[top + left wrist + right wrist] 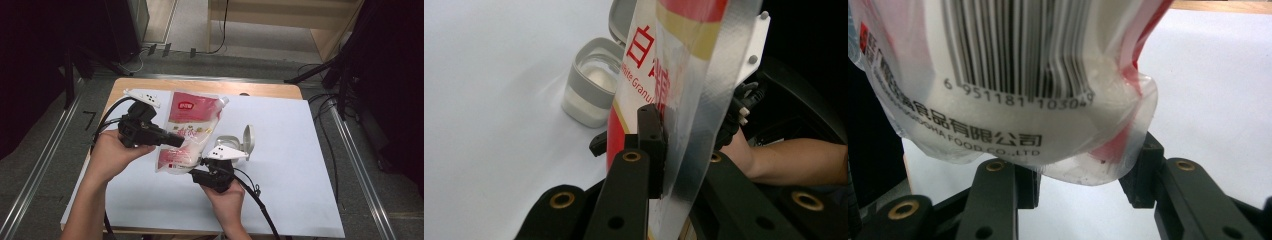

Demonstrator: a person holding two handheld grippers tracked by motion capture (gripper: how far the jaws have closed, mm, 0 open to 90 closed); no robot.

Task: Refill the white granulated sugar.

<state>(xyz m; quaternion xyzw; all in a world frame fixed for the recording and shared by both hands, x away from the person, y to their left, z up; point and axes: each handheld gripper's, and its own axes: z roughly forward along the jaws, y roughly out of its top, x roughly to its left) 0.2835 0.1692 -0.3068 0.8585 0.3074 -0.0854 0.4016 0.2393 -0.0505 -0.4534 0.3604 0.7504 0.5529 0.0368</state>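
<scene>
Your left gripper (172, 141) is clamped tight on the side edge of the sugar bag (187, 131), its jaws pinching the clear seam, as the left gripper view shows. Your right gripper (202, 165) stands partly closed around the bag's bottom corner, the jaws set on either side of the bulging plastic. The bag is held tilted above the white sheet (300, 165), just beside the open grey container (235, 142) on the table (280, 91).

Wide free white sheet (300, 165) to the right and in front. Just behind the held bag (187, 132), blocked by the open grey container (235, 142) with raised lid.
</scene>
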